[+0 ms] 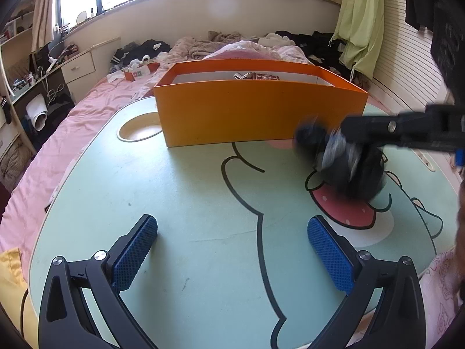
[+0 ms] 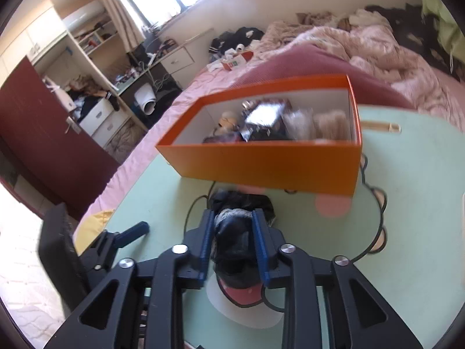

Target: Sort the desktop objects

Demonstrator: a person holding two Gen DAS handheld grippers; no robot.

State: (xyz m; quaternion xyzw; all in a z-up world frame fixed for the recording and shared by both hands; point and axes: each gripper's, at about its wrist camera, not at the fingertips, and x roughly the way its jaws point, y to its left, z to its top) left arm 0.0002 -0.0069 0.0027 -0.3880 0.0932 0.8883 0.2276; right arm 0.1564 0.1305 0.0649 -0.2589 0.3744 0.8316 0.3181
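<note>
An orange box [image 1: 261,113] stands at the far side of a pale green cartoon-print table [image 1: 180,203]; the right wrist view shows the orange box [image 2: 276,165] holding several small items. My right gripper [image 2: 234,221] is shut on a dark bundle of black cloth with a grey-white patch [image 2: 232,238], held just above the table in front of the box. In the left wrist view that bundle [image 1: 348,163] appears blurred at the right, under the right gripper's black arm. My left gripper [image 1: 232,226] stands open over the near table with nothing between its blue pads [image 1: 136,250].
A round cup recess [image 1: 139,129] sits in the table left of the box. A pink bed with rumpled bedding and clothes [image 1: 232,46] lies behind. A desk and drawers [image 1: 58,72] line the left wall. A slot [image 2: 380,126] marks the table's far right.
</note>
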